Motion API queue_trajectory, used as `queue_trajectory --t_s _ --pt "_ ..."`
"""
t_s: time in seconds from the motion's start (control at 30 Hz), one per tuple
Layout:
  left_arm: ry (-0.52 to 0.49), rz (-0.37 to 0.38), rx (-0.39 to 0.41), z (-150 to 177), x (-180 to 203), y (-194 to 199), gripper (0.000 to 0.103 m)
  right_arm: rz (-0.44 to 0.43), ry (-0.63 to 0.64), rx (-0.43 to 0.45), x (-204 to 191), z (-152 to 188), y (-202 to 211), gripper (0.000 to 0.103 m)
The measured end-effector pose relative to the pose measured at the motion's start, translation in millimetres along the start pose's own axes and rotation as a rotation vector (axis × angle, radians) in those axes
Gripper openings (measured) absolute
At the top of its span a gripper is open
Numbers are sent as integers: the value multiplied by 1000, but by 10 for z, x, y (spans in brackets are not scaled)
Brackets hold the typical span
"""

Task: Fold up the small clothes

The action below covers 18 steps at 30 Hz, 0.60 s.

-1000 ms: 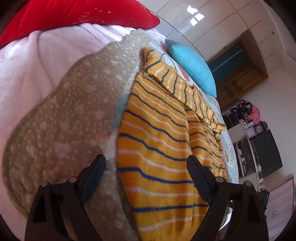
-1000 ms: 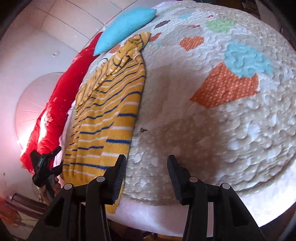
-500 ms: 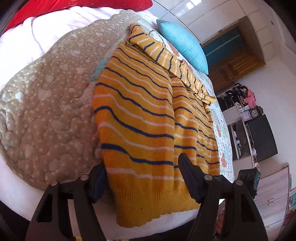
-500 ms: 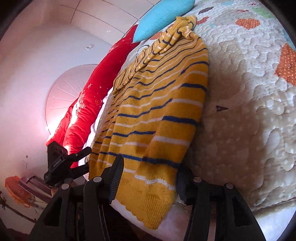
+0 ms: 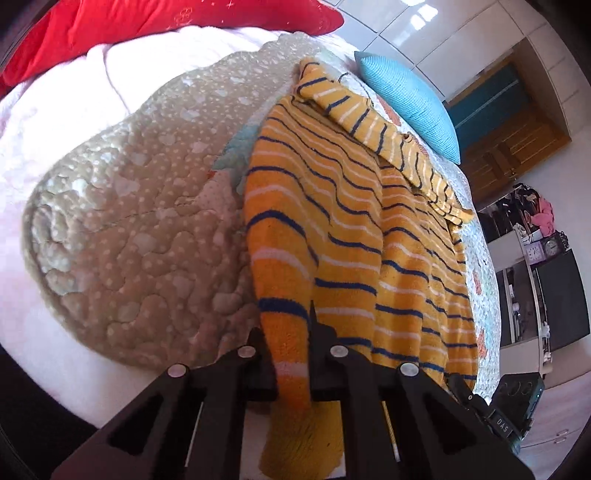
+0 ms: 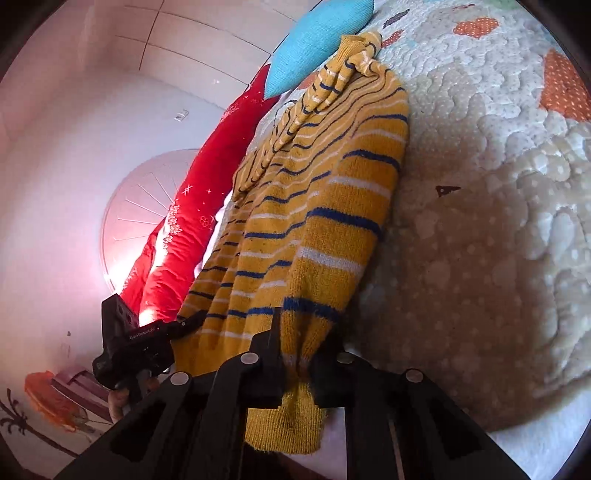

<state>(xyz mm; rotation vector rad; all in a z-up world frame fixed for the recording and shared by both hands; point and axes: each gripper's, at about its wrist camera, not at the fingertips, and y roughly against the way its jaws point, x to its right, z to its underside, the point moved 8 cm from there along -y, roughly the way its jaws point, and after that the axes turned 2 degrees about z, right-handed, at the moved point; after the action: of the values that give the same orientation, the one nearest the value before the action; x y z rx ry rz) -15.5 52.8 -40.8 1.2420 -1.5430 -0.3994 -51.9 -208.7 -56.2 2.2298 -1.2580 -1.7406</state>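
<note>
A small yellow sweater (image 5: 351,229) with blue and white stripes lies on the quilted bed, its sleeves folded across the far end. My left gripper (image 5: 291,354) is shut on the sweater's near left hem corner, and the cloth bunches between its fingers. My right gripper (image 6: 299,354) is shut on the near right hem corner of the sweater (image 6: 325,206). The hem hangs down past both grippers. The left gripper also shows in the right wrist view (image 6: 136,339), at the lower left.
The quilt (image 5: 140,221) has a beige dotted border and coloured heart patches (image 6: 561,85). A blue pillow (image 5: 410,99) and a red pillow (image 5: 155,26) lie at the far end. A wardrobe and shelves (image 5: 528,236) stand past the bed.
Both grippers came in to the sweater's near hem and closed on its two corners. The hem is now pinched and lifted off the bed's edge.
</note>
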Motion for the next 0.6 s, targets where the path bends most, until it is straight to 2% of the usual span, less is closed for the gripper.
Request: queue_trajectory --t_s 0.17,0.37,0.43,0.6 --pt "-34 32 14 203 70 390 9 -75 -18 -7 -79 232 349 11" --pt "-90 -9 -32 574 -41 423 9 13 21 -59 51 569 512 11" --pt "-84 -10 -44 607 -90 380 9 17 24 -58 42 549 533 11" --pt "-22 71 -16 372 -46 453 9 -3 111 -40 -259 266 547 12"
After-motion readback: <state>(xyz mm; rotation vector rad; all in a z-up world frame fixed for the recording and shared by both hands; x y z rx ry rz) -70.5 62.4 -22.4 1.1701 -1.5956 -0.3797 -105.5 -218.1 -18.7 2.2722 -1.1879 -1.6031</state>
